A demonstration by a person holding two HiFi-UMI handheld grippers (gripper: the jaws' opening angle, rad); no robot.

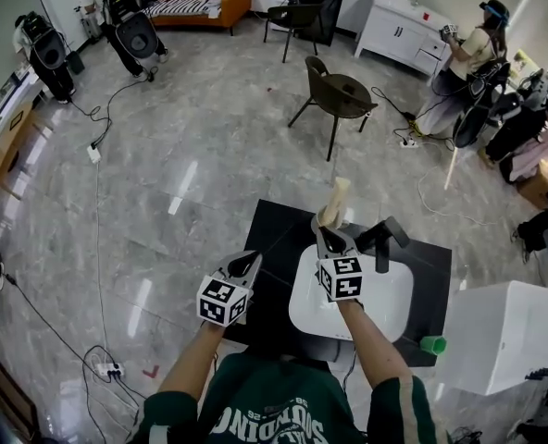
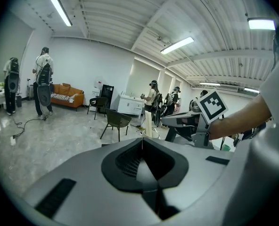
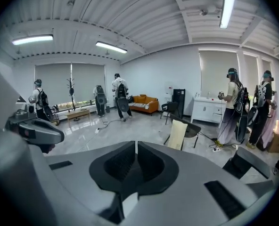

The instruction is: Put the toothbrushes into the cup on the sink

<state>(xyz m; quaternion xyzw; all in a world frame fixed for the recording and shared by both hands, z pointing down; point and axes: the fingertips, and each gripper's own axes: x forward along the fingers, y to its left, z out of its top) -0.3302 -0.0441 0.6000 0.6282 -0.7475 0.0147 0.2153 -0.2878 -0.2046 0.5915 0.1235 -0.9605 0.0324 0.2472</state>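
Observation:
My right gripper (image 1: pixel 328 234) hovers over the back rim of the white sink (image 1: pixel 390 313), its tips just below a tall cream upright thing (image 1: pixel 335 202) at the counter's far edge. In the right gripper view its jaws (image 3: pixel 135 145) are shut, with a thin white sliver between the tips and a white piece (image 3: pixel 124 202), apparently a toothbrush handle, low in the hollow behind them. The cream thing (image 3: pixel 178 134) stands ahead, slightly right. My left gripper (image 1: pixel 249 262) is held over the counter's left part, jaws shut (image 2: pixel 141 142), nothing seen in them. A small green cup (image 1: pixel 431 344) stands right of the sink.
The sink sits in a black counter (image 1: pixel 274 229) with a black faucet (image 1: pixel 383 239) behind it. A white box-like unit (image 1: pixel 505 331) stands at the right. A dark chair (image 1: pixel 334 95) stands on the grey floor beyond the counter. People with gear stand farther off.

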